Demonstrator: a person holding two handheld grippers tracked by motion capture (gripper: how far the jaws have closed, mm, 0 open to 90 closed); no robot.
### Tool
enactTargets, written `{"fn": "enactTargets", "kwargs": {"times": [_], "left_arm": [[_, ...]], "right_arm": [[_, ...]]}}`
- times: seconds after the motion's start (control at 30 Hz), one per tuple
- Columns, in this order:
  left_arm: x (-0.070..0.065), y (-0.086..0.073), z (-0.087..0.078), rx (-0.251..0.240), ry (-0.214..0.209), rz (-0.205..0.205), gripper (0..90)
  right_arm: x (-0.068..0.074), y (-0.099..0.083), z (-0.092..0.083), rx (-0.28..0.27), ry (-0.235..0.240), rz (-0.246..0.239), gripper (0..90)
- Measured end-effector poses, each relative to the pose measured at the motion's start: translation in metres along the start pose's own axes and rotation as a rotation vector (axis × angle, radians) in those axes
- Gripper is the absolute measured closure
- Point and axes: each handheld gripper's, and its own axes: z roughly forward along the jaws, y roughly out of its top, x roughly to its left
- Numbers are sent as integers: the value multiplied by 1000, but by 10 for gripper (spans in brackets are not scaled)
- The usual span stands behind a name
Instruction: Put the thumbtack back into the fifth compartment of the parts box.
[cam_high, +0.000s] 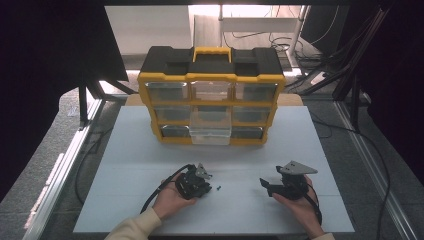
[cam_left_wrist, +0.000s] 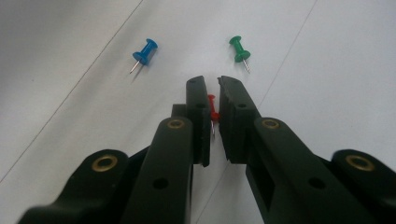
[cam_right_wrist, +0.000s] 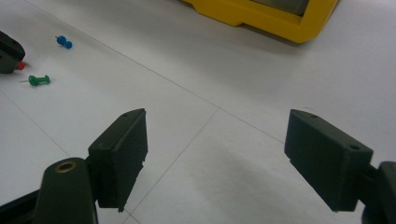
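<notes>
A red push pin (cam_left_wrist: 212, 109) sits between the jaws of my left gripper (cam_left_wrist: 211, 83), which is shut on it just above the white table. Beyond the jaw tips lie a blue push pin (cam_left_wrist: 145, 51) on the left and a green push pin (cam_left_wrist: 239, 49) on the right. In the high view my left gripper (cam_high: 207, 186) rests low at centre-left, with small pins (cam_high: 219, 188) beside its tips. My right gripper (cam_high: 265, 185) is held at the right, open and with nothing between its jaws (cam_right_wrist: 217, 119). From there I see the green pin (cam_right_wrist: 37, 80), the blue pin (cam_right_wrist: 64, 42) and the red pin (cam_right_wrist: 20, 66).
A yellow and black drawer organizer (cam_high: 212, 95) stands at the back of the white table top (cam_high: 150, 165); its lower middle clear drawer (cam_high: 210, 132) is pulled out. The organizer's yellow corner (cam_right_wrist: 271, 18) lies ahead of the right gripper. Cables trail from both grippers.
</notes>
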Motion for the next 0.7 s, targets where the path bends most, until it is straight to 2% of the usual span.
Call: {"fn": "enactTargets", "kwargs": {"times": [0.13, 0.17, 0.3, 0.6, 0.7], "left_arm": [[2, -2, 0, -15, -11, -6, 827], [2, -2, 0, -28, 1, -8, 828], [3, -4, -2, -67, -9, -28, 828], [15, -9, -19, -143, -35, -58, 828], [20, -11, -25, -194, -54, -90, 828]], "right_arm": [[-1, 0, 0, -2, 4, 6, 219], [-1, 0, 0, -1, 4, 6, 219], [0, 0, 0, -1, 5, 4, 219], [-1, 0, 0, -2, 3, 9, 219], [-1, 0, 0, 0, 2, 9, 219]]}}
